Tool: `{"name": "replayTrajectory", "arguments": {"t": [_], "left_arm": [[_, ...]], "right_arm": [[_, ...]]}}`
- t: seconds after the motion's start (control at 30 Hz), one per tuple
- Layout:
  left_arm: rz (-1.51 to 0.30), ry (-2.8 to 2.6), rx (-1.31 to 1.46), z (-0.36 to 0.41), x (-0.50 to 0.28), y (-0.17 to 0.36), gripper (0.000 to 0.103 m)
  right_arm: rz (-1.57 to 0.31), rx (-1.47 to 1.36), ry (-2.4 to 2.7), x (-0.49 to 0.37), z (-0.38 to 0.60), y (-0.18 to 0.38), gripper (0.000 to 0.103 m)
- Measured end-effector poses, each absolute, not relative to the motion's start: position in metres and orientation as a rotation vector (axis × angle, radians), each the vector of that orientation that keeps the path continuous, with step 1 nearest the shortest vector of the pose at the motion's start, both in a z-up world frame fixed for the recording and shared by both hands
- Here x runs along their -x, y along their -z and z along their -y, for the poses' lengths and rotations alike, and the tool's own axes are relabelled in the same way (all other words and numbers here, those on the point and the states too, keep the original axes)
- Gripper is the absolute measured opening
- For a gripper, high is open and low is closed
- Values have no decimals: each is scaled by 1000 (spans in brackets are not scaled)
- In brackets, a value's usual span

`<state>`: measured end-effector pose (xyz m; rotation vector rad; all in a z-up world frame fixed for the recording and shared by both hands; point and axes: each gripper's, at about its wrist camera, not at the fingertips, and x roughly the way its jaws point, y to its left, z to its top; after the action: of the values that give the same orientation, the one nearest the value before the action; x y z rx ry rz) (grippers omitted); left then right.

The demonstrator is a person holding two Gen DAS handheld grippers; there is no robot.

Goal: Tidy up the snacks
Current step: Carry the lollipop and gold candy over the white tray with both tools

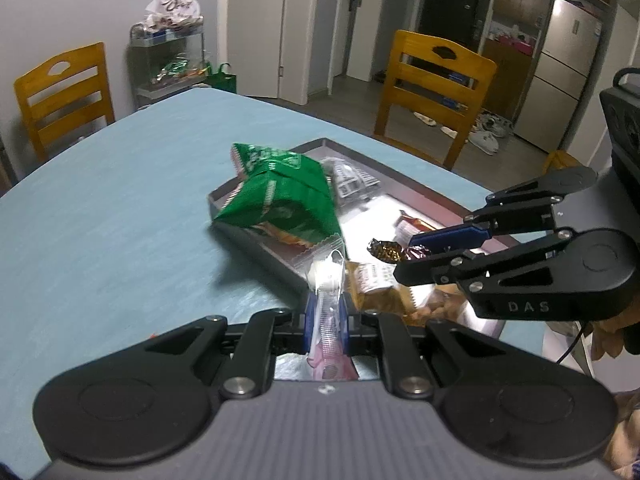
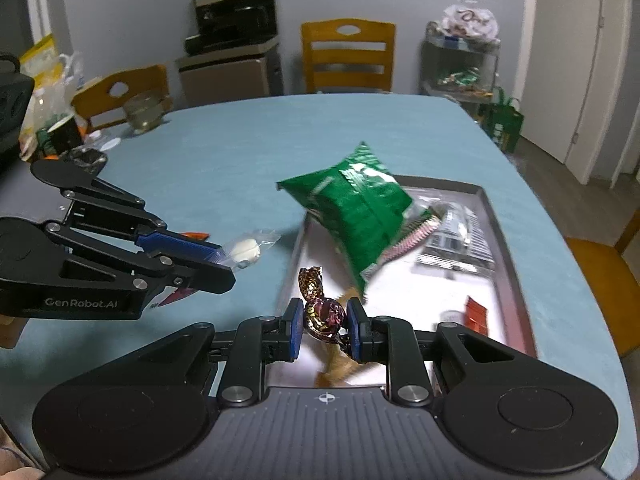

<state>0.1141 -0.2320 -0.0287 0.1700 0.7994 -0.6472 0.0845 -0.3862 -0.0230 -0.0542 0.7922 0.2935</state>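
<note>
Left gripper point(image 1: 325, 312) clamps one clear-wrapped white candy point(image 1: 326, 276), right gripper point(image 2: 323, 326) grips one foil chocolate point(image 2: 324, 316), above one tray point(image 2: 508, 236) with one green bag point(image 2: 356, 208)

Green bag point(image 2: 352, 216) over tray's point(image 2: 506, 248) near corner.

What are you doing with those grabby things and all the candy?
A person is sorting snacks with a grabbing tool in each hand. The left tool is pinching a clear-wrapped white candy. The right tool is squeezing a shiny brown foil candy. Both are beside a metal tray on the blue table. A green snack bag leans over the tray's edge, with more small packets inside the tray.
</note>
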Motion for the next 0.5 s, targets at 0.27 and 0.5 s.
{"name": "replayTrajectory", "arguments": {"t": [0.27, 0.5], "left_arm": [[-801, 691, -192, 250, -119, 32, 8], [-806, 715, -207, 262, -122, 33, 8]], "right_arm": [[-795, 32, -243, -80, 403, 23, 25], [-798, 18, -219, -80, 413, 25, 25]]}}
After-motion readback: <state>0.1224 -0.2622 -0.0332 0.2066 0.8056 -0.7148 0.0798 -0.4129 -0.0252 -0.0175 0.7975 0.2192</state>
